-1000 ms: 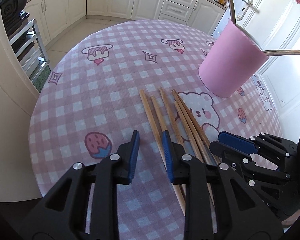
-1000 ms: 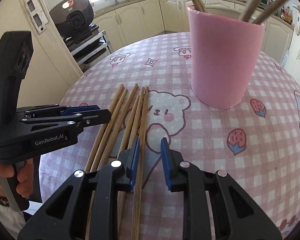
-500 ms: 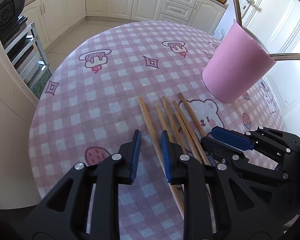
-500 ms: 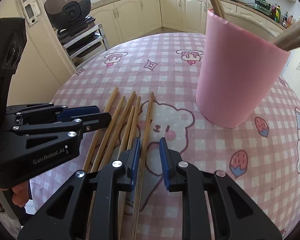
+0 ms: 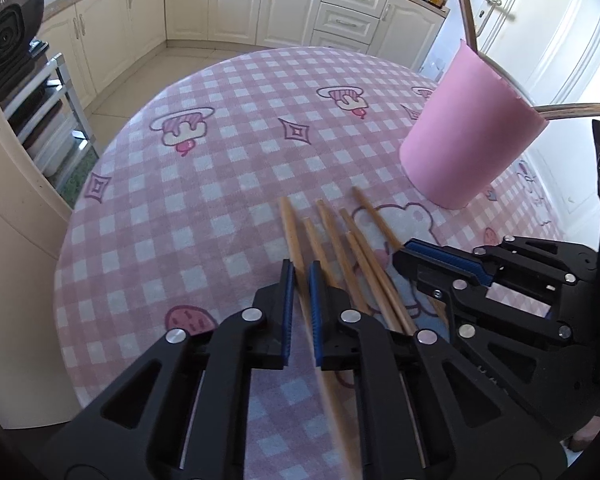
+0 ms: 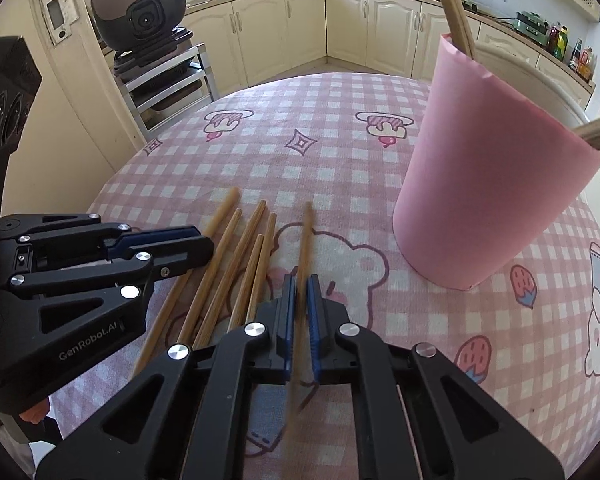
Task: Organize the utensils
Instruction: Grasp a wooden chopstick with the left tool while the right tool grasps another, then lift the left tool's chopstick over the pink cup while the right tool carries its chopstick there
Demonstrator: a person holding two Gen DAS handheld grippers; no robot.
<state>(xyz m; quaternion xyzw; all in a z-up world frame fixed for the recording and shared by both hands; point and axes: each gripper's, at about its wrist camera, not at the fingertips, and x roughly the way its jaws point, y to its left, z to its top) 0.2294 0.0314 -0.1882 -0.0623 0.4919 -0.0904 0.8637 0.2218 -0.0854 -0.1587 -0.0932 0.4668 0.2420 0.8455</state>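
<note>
Both sets of fingers have just closed, each on one chopstick. Left gripper (image 5: 299, 312) pinches the leftmost chopstick (image 5: 290, 232) in the bunch. Right gripper (image 6: 300, 312) pinches the rightmost chopstick (image 6: 306, 236). Four more sticks (image 6: 236, 264) lie between them on the worktop (image 6: 340, 168). This looks like the pick-up step. Next, each stick must be lifted, tipped up and dropped into the pink cup (image 6: 488, 184), which stands nearby and already holds some sticks.
</note>
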